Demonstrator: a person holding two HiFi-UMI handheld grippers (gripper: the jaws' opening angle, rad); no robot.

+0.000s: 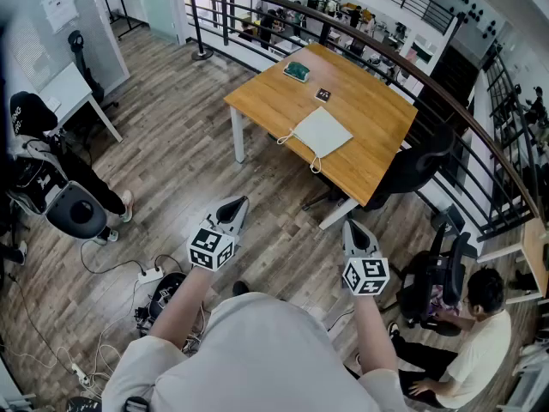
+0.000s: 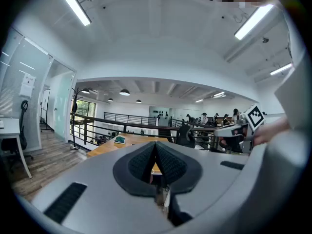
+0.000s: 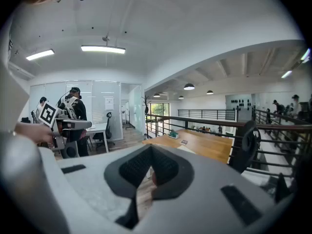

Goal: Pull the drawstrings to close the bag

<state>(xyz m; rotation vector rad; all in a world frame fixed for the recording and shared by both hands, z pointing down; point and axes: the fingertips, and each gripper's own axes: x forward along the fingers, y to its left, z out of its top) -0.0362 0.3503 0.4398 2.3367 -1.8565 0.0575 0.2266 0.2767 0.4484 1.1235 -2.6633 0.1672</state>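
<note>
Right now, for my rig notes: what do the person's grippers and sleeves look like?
The left gripper and right gripper are pale grey shells tapering to black ribbed pads, each bearing a white cube with black square markers. The shirt is pale and short-sleeved.

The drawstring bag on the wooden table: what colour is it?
The bag is white, seen best in the head view.

I count one light wooden table with white legs (image 1: pixel 377 118). On it I see one flat white fabric drawstring bag (image 1: pixel 322 133), one green pouch-like item (image 1: pixel 297 71) and one small dark square object (image 1: pixel 322 94). One black office chair (image 1: pixel 412 168) stands beside it. I have two grey grippers in view: left gripper (image 1: pixel 238 204), right gripper (image 1: pixel 352 226).
</note>
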